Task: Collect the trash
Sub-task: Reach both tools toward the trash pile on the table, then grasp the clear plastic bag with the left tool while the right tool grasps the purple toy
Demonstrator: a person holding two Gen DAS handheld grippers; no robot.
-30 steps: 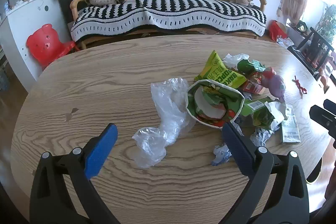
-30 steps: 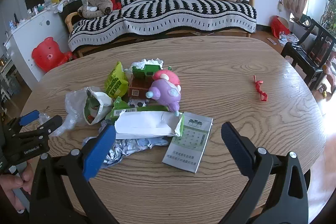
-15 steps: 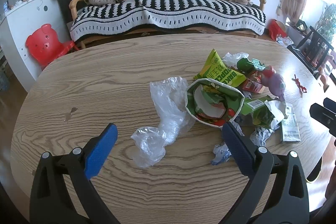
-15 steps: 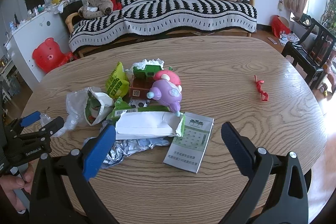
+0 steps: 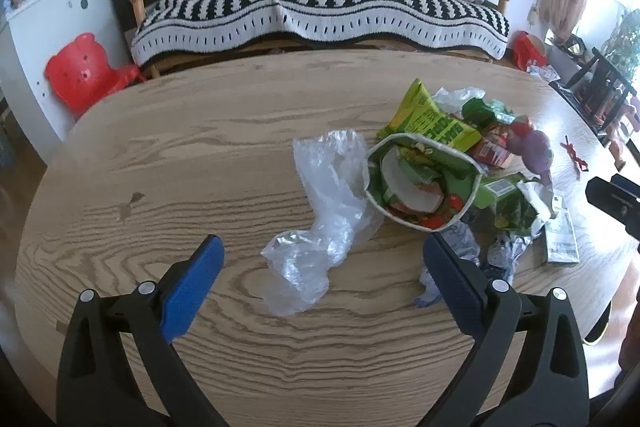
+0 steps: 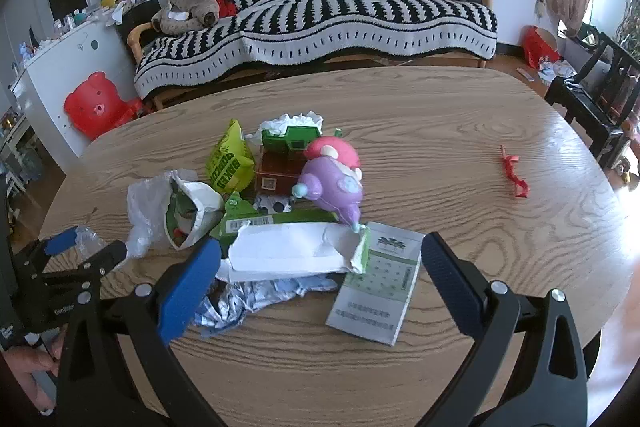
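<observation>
Lying crumpled, clear plastic bag [image 5: 324, 211] beside wrappers [image 5: 432, 147].

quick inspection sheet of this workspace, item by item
surface: oval wooden table, small dark mark on its left part
job's things: clear plastic bag, open green snack bag, yellow-green packet, torn white wrapper, crumpled foil, leaflet
clutter: purple and pink toy, red ribbon scrap
grippers: left gripper open over the plastic bag; right gripper open over the wrapper; both empty
cables: nothing seen
surroundings: striped sofa, red bear chair
</observation>
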